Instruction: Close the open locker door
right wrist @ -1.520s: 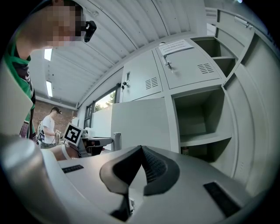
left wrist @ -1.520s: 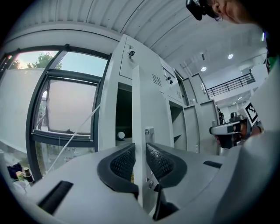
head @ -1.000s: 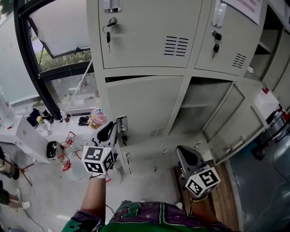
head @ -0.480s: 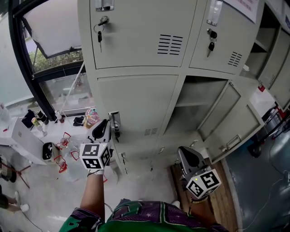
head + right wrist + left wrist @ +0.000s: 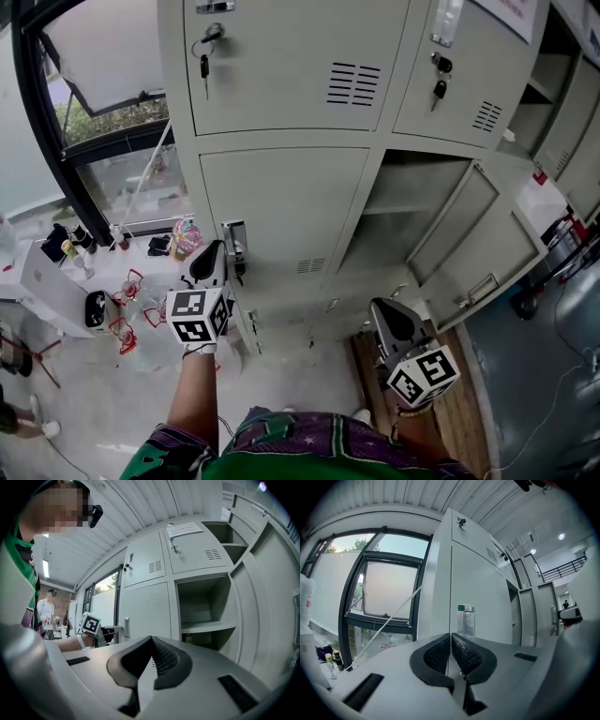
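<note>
Grey left door (image 5: 281, 206) at eleven o'clock looks flush. Left tongs (image 5: 214, 251), just closed together on nothing, sit by its latch (image 5: 234, 246); right tongs (image 5: 382, 311) together, empty. Open door (image 5: 487, 253) at two o'clock needs my push next.

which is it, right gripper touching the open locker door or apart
Apart. The right gripper view shows the right gripper shut and empty, the open locker door off to its right.

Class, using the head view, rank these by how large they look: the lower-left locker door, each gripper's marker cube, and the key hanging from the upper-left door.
1. lower-left locker door
2. left gripper's marker cube and right gripper's marker cube: alike, so tied; both are nearer the camera.
3. hanging key
</note>
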Demonstrator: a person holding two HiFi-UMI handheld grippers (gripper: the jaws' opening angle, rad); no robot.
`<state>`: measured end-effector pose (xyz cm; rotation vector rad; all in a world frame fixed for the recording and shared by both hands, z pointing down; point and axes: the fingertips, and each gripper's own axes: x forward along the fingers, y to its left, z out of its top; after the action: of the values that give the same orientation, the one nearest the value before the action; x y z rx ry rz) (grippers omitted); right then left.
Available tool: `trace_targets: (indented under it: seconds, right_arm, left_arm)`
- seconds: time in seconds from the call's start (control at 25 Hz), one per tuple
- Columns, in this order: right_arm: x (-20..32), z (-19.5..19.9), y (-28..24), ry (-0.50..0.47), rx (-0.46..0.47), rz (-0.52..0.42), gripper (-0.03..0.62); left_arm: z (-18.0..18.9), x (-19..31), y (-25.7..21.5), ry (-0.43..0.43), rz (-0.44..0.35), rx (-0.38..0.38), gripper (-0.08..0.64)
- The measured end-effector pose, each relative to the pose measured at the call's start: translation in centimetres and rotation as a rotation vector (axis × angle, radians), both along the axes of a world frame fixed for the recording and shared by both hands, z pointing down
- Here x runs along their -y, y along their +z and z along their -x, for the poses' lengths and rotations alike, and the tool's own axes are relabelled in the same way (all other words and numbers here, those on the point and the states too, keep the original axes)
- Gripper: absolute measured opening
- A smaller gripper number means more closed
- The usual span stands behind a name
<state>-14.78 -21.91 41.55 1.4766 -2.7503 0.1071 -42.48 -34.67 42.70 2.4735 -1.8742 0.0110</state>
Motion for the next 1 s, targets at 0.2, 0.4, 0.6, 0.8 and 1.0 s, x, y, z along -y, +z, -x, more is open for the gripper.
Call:
trace_targets:
  seconds: [0.2, 0.4, 0.6, 0.8, 1.0]
  right_arm:
    - [-0.2, 0.3, 0.1, -0.008, -0.003, 0.003, 0.006]
    - [-0.2, 0.2, 0.5, 0.0, -0.01, 0.009, 0.006]
    - [-0.1, -1.9, 0.2, 0.031, -0.011, 0.002, 0.006]
    - [-0.6, -5.0, -0.4, 0.075, -0.008, -0.017, 0.006]
    - [-1.2, -8.6, -1.5, 0.101, -0.001, -0.035, 0.006]
  left_arm:
    - [0.2, 0.1, 1.3, -0.037, 0.004, 0.092, 0.021]
    - [1.0, -0.5, 3.1, -0.026, 0.064, 0.074, 0.021]
    - [0.4, -2.1, 2.3, -0.013, 0.049, 0.056, 0.021]
    - [-1.8, -3.6, 1.0, 0.014, 0.025, 0.05, 0.021]
    - [-6.7, -4.9, -0.1, 0.101, 0.003, 0.064, 0.021]
